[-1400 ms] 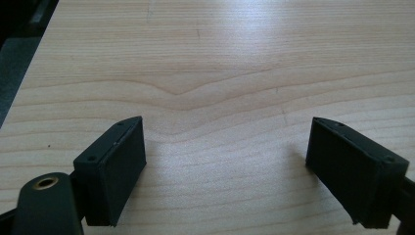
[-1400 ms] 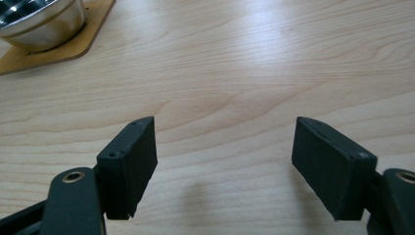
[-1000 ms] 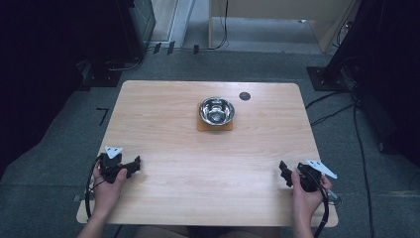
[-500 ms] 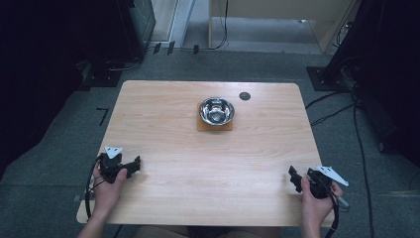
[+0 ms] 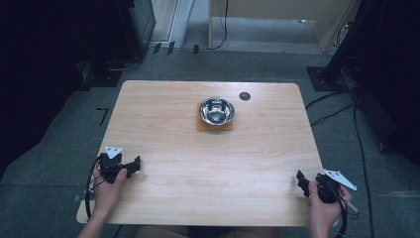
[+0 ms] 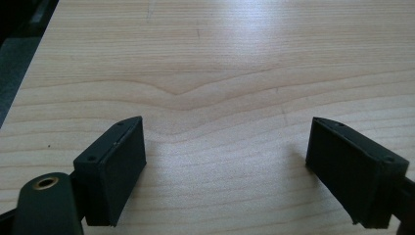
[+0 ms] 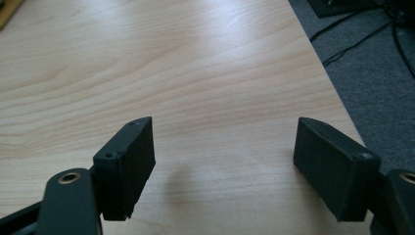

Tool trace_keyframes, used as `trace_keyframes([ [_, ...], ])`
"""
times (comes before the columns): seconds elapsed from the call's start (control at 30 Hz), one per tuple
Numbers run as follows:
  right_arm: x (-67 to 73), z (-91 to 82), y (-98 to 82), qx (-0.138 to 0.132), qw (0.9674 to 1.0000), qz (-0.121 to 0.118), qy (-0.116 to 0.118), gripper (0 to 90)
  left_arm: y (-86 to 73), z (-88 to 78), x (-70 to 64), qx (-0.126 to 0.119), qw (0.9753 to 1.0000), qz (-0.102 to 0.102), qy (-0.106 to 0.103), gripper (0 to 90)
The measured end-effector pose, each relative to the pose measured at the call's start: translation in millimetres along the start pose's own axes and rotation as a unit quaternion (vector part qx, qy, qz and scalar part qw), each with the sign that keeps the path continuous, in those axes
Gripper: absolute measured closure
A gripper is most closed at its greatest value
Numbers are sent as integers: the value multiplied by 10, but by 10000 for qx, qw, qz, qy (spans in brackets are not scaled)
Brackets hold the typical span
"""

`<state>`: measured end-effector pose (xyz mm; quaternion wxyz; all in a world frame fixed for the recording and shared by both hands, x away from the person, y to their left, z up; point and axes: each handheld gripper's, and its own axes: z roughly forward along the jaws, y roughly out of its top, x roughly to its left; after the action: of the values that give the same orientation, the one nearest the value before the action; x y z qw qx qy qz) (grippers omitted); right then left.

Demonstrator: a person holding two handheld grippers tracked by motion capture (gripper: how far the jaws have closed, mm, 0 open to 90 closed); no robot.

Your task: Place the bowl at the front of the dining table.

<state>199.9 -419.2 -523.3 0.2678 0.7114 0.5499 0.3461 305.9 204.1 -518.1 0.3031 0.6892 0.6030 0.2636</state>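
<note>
Two grippers sit low over the table (image 5: 168, 198), one in each of your hands. Your left gripper (image 5: 132, 166) stands with its jaws spread wide and nothing between them, only bare wood. Your right gripper (image 5: 301, 179) is just inside the table's right edge, jaws equally wide and empty. The steel bowl (image 5: 216, 110) rests on an orange mat (image 5: 214, 127), well ahead of both grippers and between their lines. A dark disc (image 5: 244, 95) lies just beyond the bowl.
</note>
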Motion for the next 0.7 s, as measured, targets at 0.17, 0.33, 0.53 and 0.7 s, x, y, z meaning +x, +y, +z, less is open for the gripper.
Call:
trace_keyframes([
  [0.17,35,14,-3,145,9995,-230,-167,214,0,0,0,-1,10000,0,0,146],
  [0.33,141,63,-7,321,9956,-766,-441,159,0,0,0,-1,10000,-1,0,146],
  [0.53,152,72,-6,347,9955,-788,-396,143,-1,0,0,-3,10000,-1,0,147],
  [0.7,168,58,-19,333,9955,-814,-356,169,0,-1,1,4,10000,5,-2,146],
])
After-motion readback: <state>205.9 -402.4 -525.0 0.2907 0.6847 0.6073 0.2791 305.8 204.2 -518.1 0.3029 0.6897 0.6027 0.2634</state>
